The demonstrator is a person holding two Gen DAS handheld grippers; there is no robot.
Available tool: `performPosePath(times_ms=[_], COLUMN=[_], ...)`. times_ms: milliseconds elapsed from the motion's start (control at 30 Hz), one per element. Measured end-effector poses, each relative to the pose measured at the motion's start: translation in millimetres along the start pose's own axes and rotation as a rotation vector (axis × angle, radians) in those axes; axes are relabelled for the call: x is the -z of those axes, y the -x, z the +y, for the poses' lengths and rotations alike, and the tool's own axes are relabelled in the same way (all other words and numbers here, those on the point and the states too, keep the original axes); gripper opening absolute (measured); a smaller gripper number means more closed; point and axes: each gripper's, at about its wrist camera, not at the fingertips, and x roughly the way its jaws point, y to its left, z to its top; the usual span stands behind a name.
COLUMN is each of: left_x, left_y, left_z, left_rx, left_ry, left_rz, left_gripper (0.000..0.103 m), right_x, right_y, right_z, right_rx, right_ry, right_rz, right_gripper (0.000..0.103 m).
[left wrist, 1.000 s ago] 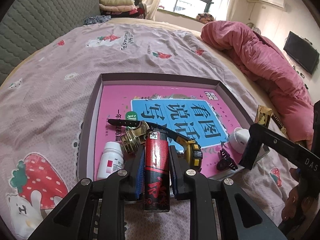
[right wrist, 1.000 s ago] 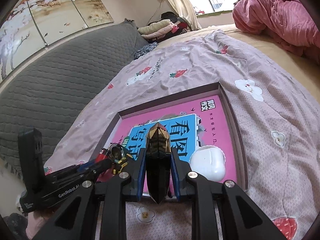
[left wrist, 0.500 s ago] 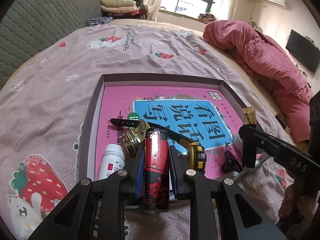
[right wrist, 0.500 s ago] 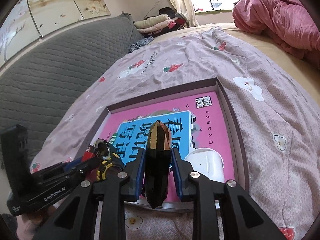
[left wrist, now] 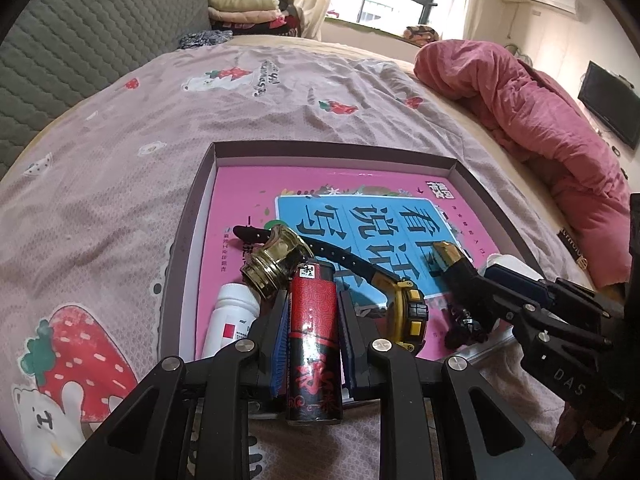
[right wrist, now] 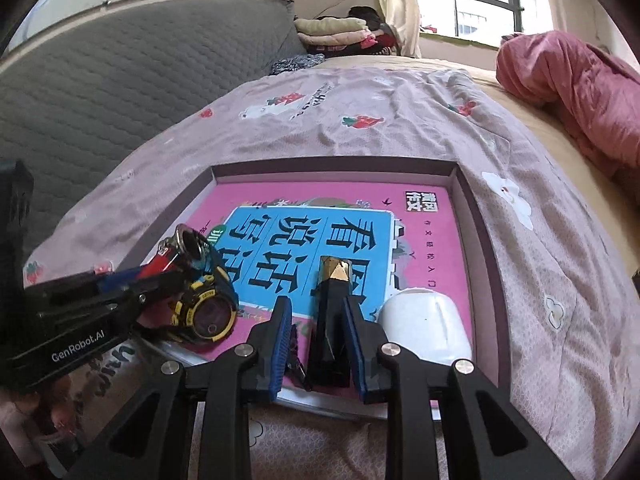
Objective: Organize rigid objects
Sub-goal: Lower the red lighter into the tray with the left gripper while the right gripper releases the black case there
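Note:
In the left wrist view my left gripper (left wrist: 313,300) is shut on a red and black lighter (left wrist: 314,344), held over the near edge of a shallow purple-grey tray (left wrist: 332,148). A pink book (left wrist: 248,196) lines the tray. My right gripper (right wrist: 318,306) is low over the tray's near right part, with a black and gold lipstick (right wrist: 330,320) between its fingers. The lipstick rests on the book. Its right side touches one pad, and a gap shows at the left pad. From the left wrist view the right gripper (left wrist: 472,280) comes in from the right.
In the tray lie a white pill bottle (left wrist: 232,316), a gold-capped bottle (left wrist: 276,260), a black and yellow watch (right wrist: 206,316), a black hair clip (left wrist: 464,324) and a white earbud case (right wrist: 424,328). A pink quilt (left wrist: 540,108) lies at the right, a grey headboard (right wrist: 120,80) at the left.
My right gripper has moved left and down into the tray and rolled. Its fingers have parted from the lipstick. My left gripper has stayed put with the lighter.

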Motion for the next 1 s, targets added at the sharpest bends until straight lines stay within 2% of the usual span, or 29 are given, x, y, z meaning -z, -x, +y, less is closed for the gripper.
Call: performPosePath(times_ms=[433,1000], left_x=[1,1], left_y=[-9,-10], left_z=[-1,-4], left_rx=[0.001,0.009], left_ry=[0.003,0.02], left_rz=[0.018,0.015], left_gripper=[0.022,0.023], right_x=[-3,-4], right_y=[12,20], right_z=[-17,-18], right_rx=[-0.054,-0.045], right_ry=[-0.106,-0.112], right_rz=[-0.028,-0.04], right_gripper=[0.027,0.027])
